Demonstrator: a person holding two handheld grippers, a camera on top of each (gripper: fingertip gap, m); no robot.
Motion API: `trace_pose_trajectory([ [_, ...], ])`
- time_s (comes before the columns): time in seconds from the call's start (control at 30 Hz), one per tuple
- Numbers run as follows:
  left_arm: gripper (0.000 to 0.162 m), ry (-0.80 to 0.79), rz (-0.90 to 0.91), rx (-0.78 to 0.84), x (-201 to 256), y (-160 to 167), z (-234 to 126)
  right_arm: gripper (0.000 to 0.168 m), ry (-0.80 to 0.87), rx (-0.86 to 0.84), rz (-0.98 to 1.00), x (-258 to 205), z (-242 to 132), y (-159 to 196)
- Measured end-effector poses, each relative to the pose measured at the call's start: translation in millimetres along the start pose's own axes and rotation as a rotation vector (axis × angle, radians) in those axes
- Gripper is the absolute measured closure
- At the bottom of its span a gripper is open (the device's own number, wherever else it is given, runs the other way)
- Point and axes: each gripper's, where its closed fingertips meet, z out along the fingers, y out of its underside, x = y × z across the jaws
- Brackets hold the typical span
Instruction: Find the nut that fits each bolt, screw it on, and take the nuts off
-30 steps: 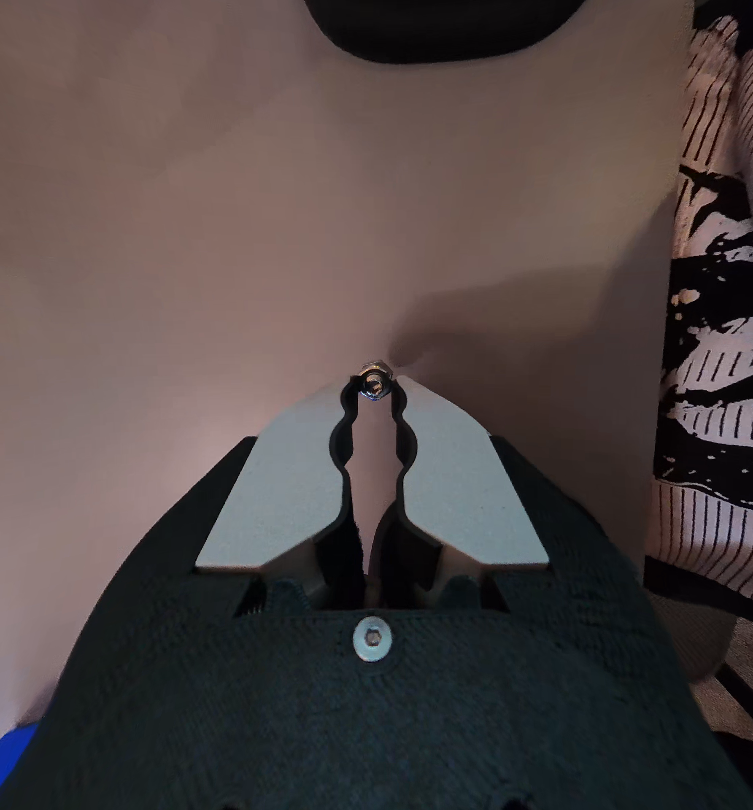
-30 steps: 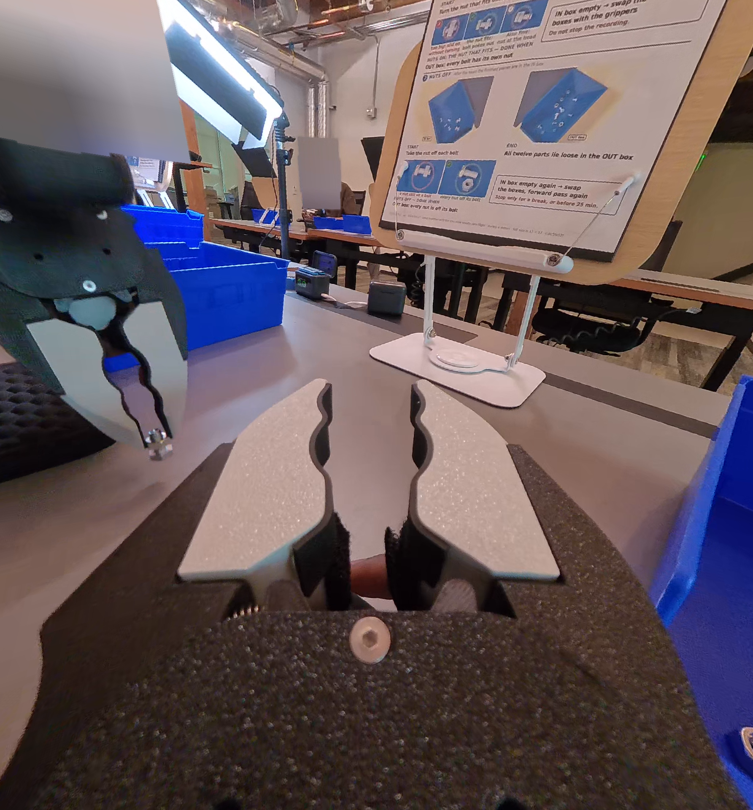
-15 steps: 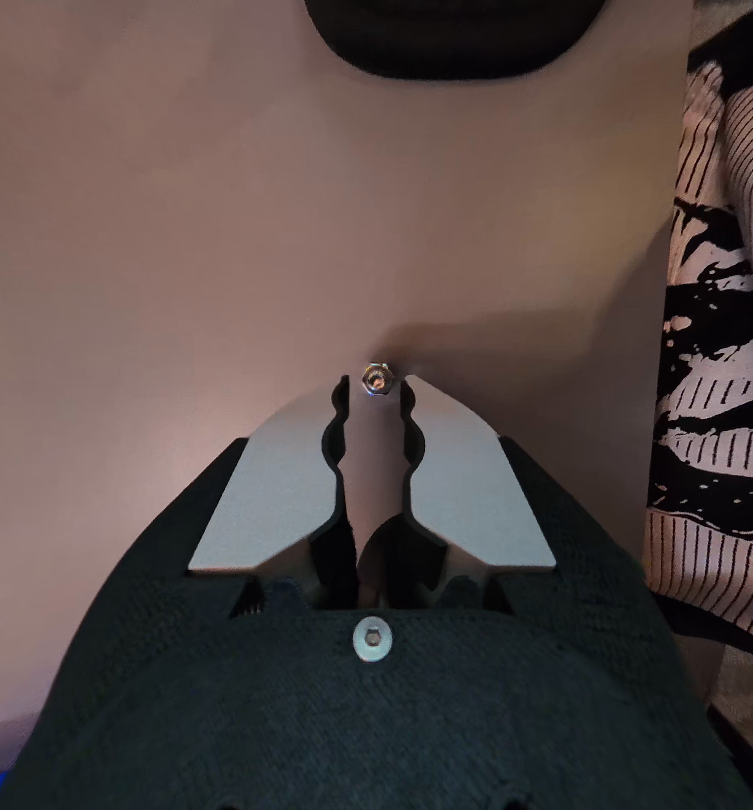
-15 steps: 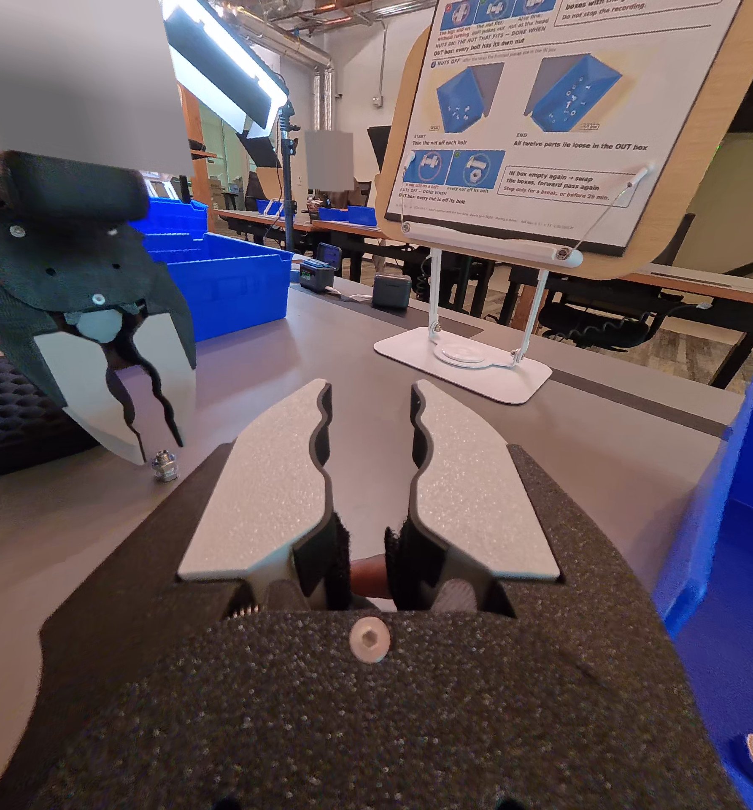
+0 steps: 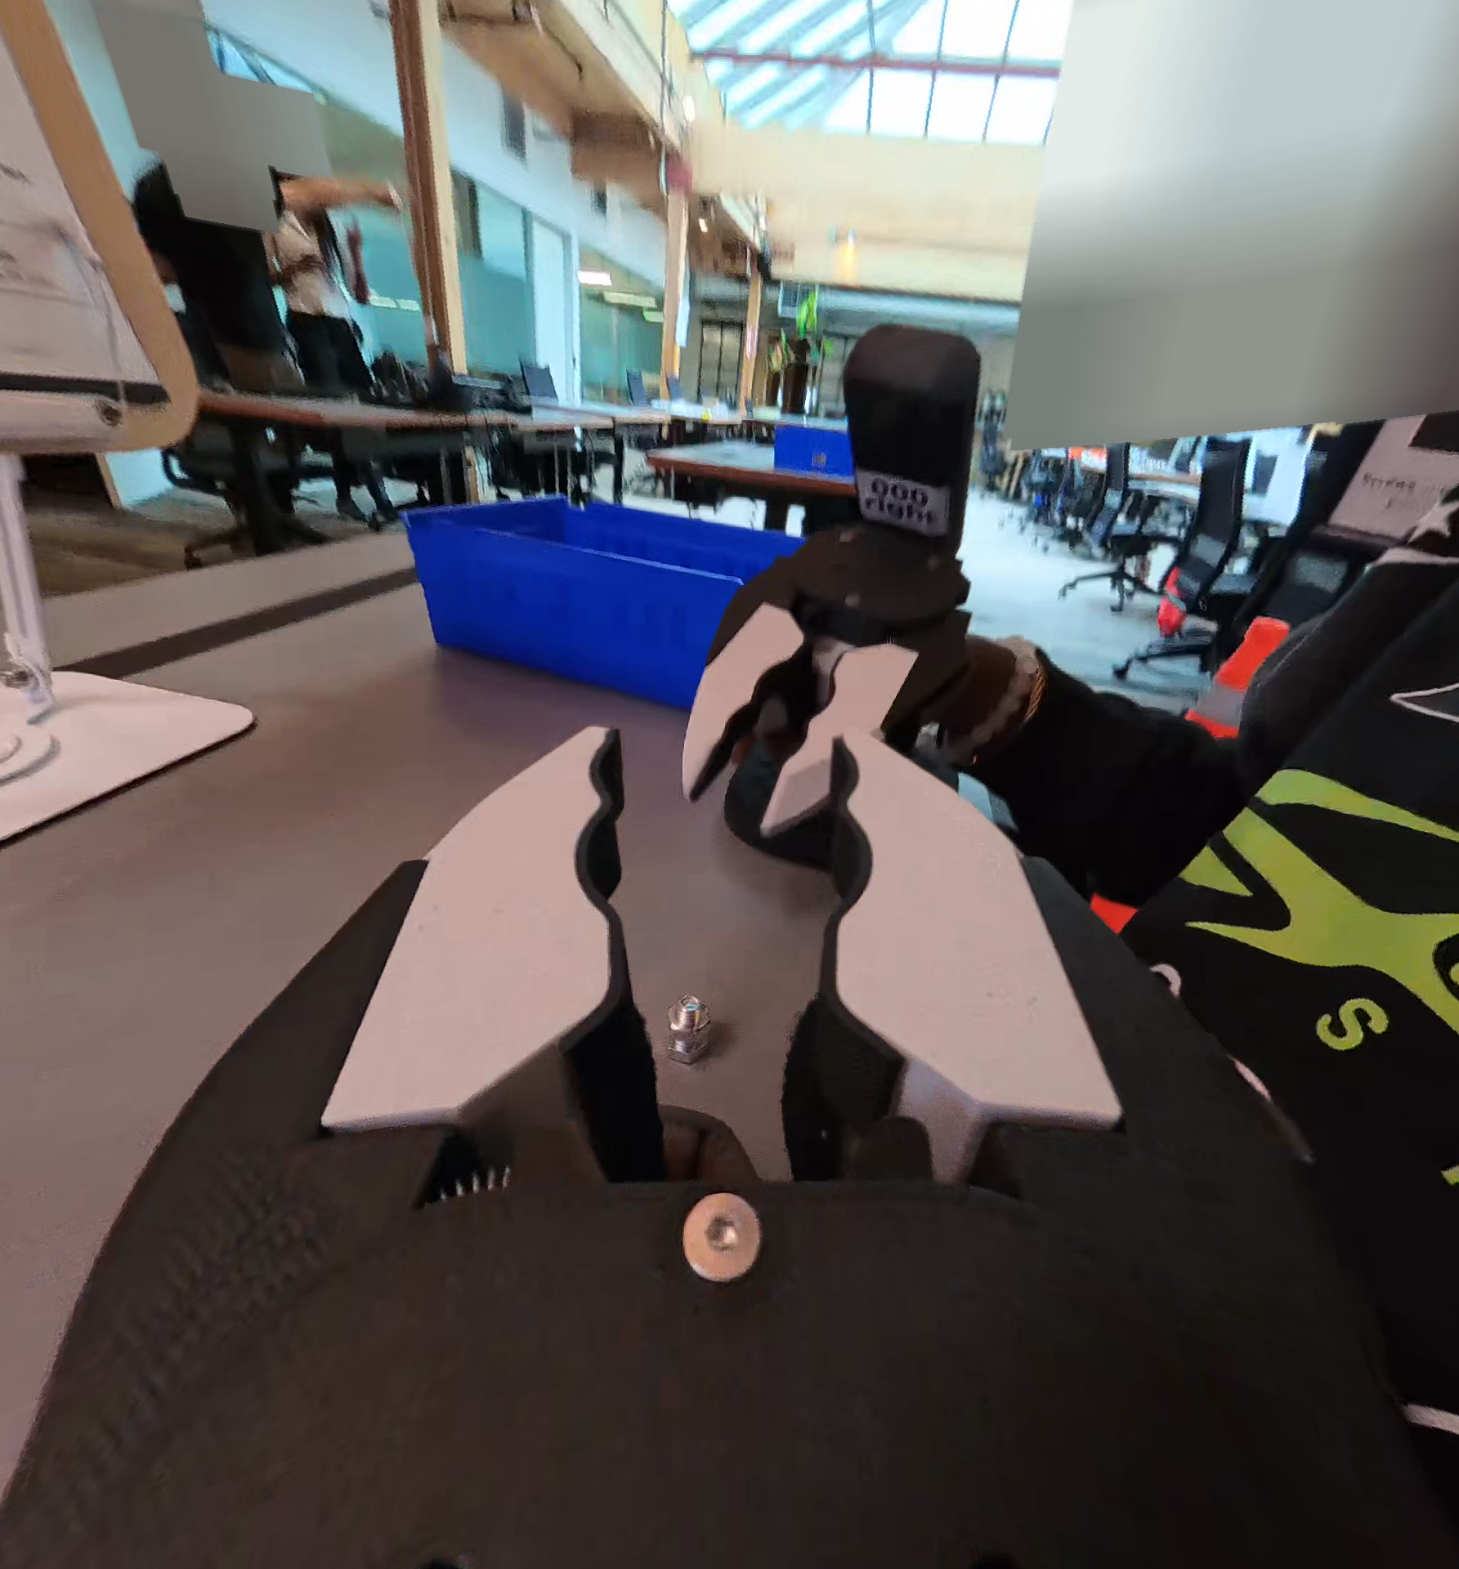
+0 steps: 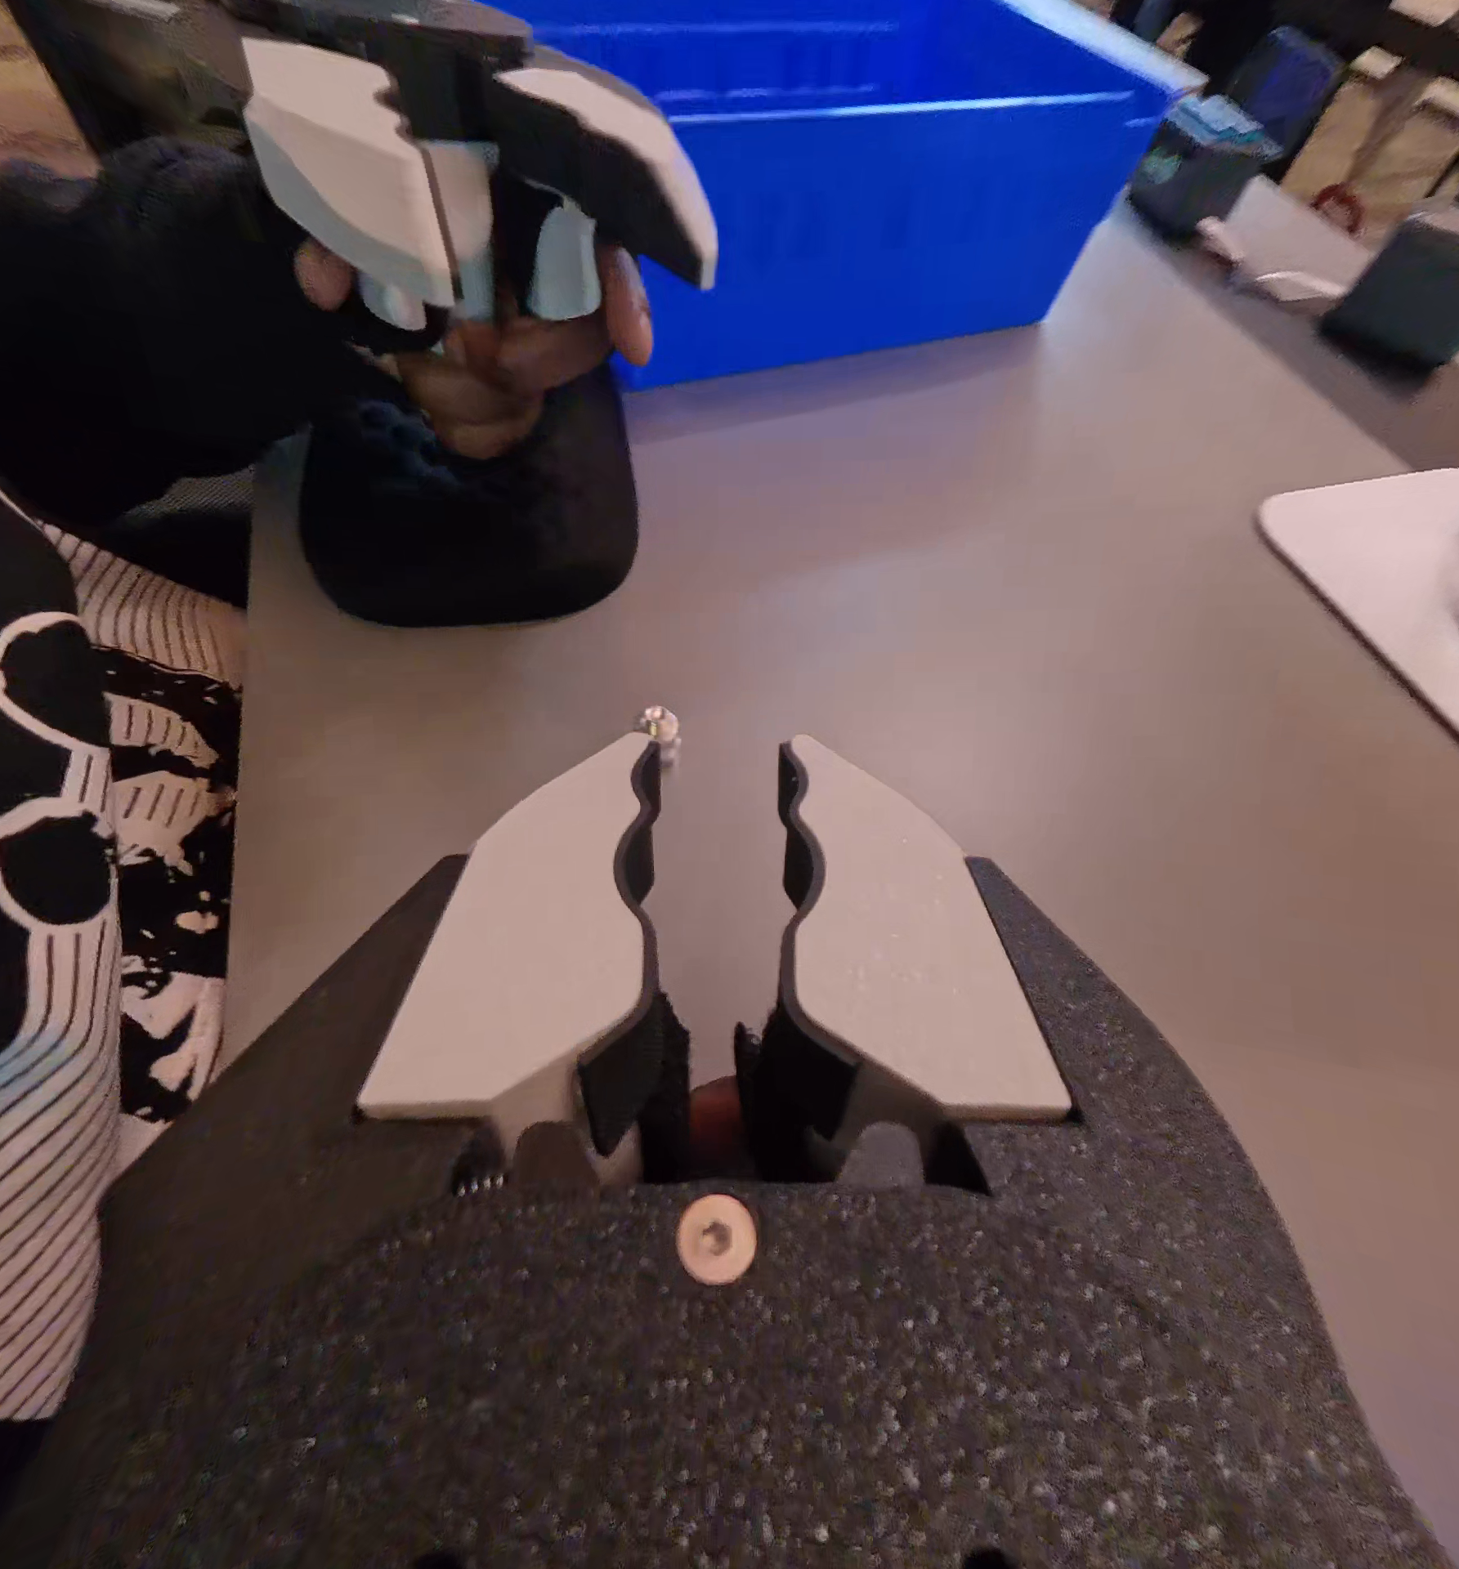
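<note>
A blue box (image 5: 590, 594) is seen on the grey table (image 5: 199, 891), and its inside cannot be seen. A second blue box (image 6: 861, 170) is seen past the left gripper (image 6: 539, 280), whose fingers are spread apart and hold nothing. The bolt with its nut (image 5: 688, 1029) is stood upright on the table, alone. The right gripper (image 6: 719, 747) is held low with its fingers apart, the bolt just past its left fingertip.

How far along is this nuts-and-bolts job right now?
One small bolt stands upright on the grey table with a nut on it, so that pairing looks done. Nothing is in hand: the left gripper and right gripper are both open and empty, the right one's tips close by the bolt. Taking that nut off seems left. The blue bin hides its contents from here.
</note>
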Motion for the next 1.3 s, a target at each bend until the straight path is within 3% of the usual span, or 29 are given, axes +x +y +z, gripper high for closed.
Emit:
trace_pose_trajectory([
  [0.3,0.110,0.007,0.025,0.120,4.9,-4.3,-14.8,0.147,-0.102,-0.173,0.031,-17.5,46.6,15.0],
  [0.93,0.110,-0.002,0.023,0.093,2.9,0.2,-12.1,0.160,-0.120,-0.235,0.032,-17.4,59.3,23.4],
  [1.07,0.110,-0.086,0.062,0.000,-3.7,10.6,-3.3,0.161,-0.082,-0.172,0.064,-5.2,42.8,4.6],
  [1.2,0.111,-0.248,0.170,-0.159,-14.7,26.8,12.1,0.161,-0.049,-0.099,0.082,3.4,17.3,-28.6],
  [1.3,0.115,-0.377,0.237,-0.193,-23.0,28.7,20.8,0.161,-0.023,-0.055,0.110,6.3,4.7,-50.2],
])
